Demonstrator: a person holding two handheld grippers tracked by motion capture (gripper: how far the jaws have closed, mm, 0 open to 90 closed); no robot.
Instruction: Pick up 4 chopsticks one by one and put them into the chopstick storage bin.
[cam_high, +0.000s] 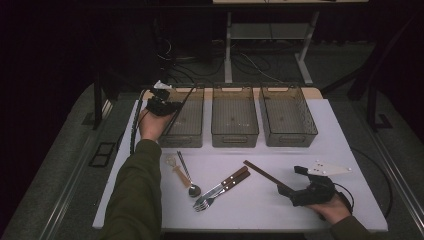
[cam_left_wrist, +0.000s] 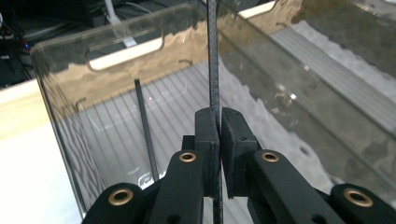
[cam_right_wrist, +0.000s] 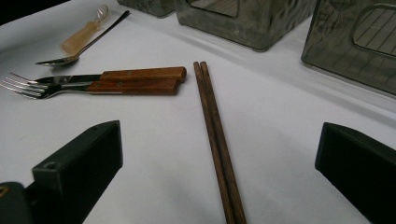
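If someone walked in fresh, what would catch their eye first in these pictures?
Probably the left gripper, shut on a thin black chopstick over the leftmost of three clear bins, where another black chopstick already lies. Next, the right gripper, jaws open around a brown chopstick pair beside wooden-handled forks.

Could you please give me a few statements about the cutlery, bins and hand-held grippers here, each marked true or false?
1. The left hand-held gripper is shut on a black chopstick. True.
2. That chopstick is over the right bin. False: it is at the left bin.
3. The right hand-held gripper is open, with the brown chopsticks lying between its jaws. True.
4. The forks lie inside the middle bin. False: they lie on the table.
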